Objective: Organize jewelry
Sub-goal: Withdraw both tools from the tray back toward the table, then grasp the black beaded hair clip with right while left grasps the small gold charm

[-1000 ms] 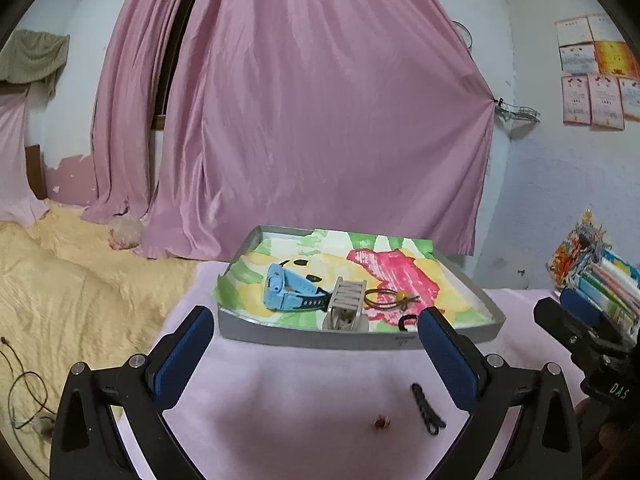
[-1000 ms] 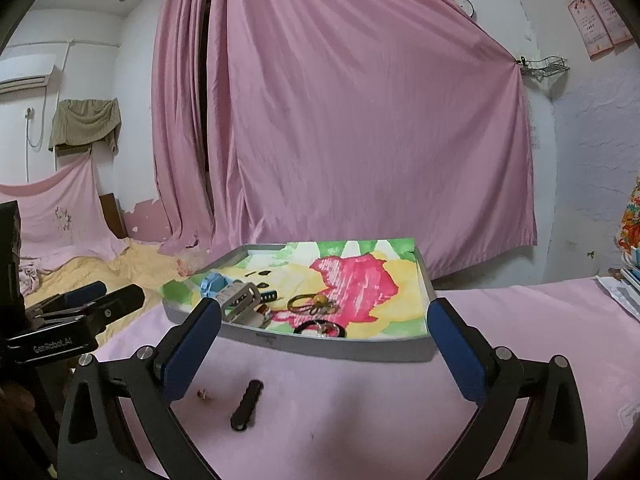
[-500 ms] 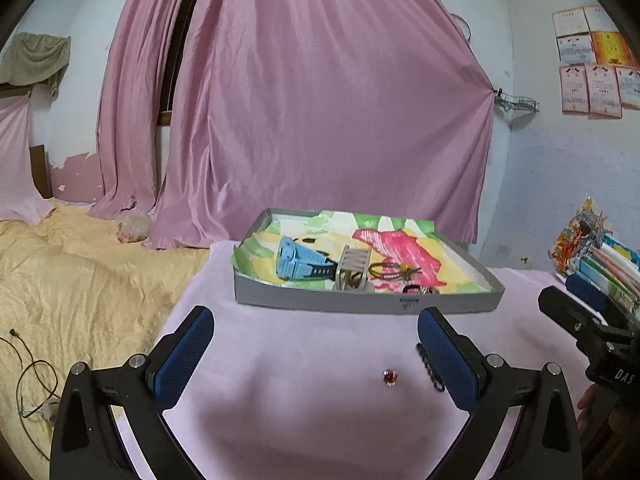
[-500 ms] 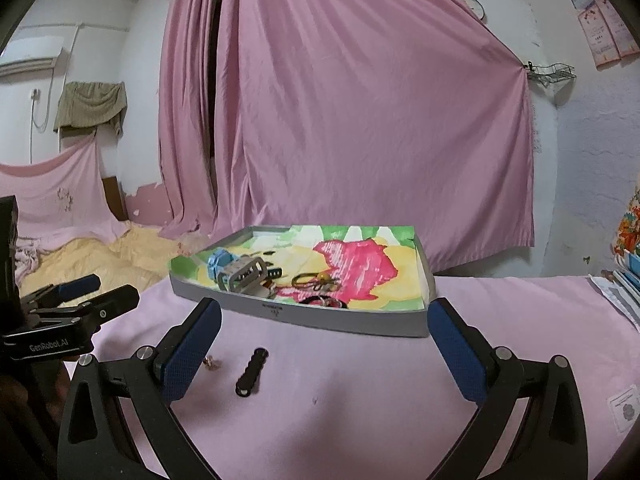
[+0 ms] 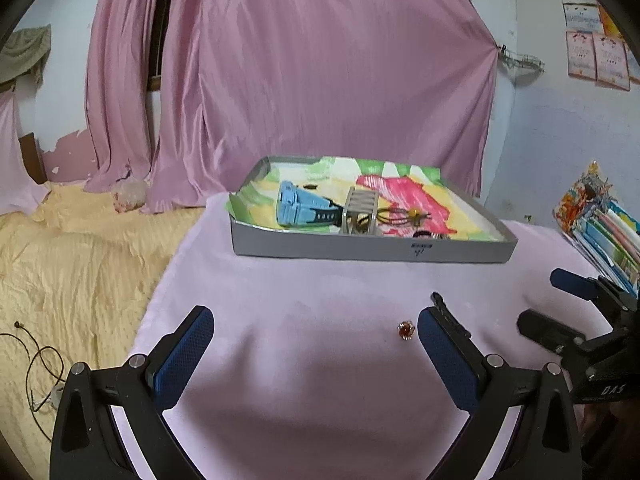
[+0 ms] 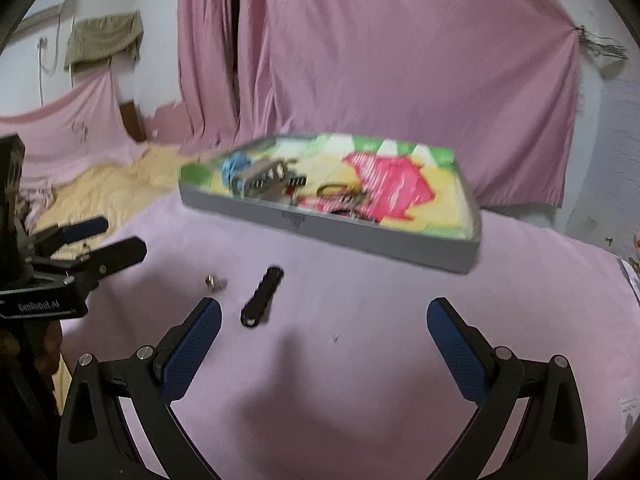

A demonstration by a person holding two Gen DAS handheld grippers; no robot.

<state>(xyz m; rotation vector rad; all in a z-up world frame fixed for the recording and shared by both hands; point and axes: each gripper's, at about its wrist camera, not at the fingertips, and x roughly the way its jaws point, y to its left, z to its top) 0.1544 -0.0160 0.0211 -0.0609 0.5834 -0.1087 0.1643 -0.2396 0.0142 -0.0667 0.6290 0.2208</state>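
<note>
Left wrist view: the left gripper [image 5: 316, 338] was spread wide and held nothing, low in the frame over a pink cloth [image 5: 320, 280]. A small red-stoned ring [image 5: 405, 330] lay on the cloth just left of the right-hand fingertip [image 5: 430, 330]. A black hair clip [image 5: 440, 303] lay beside it, partly hidden behind that finger, its long axis running from upper left to lower right. The right gripper [image 5: 556, 304] showed at the right edge, its jaws apart.

A grey tray [image 5: 372, 246] sat at centre frame, beyond the loose pieces. It held a blue watch [image 5: 298, 210], a silver metal band [image 5: 360, 212] and dark looped cords [image 5: 400, 216].

Right wrist view, blurred: the right gripper [image 6: 324, 324] was also wide and empty. The clip [image 6: 262, 295] lay just above its left fingertip [image 6: 208, 314], long axis pointing towards upper right. The ring [image 6: 214, 281] lay left of the clip, between the two grippers. The tray [image 6: 360, 236] stood well beyond, at upper centre. Judging by both views, each piece lay near either gripper.
</note>
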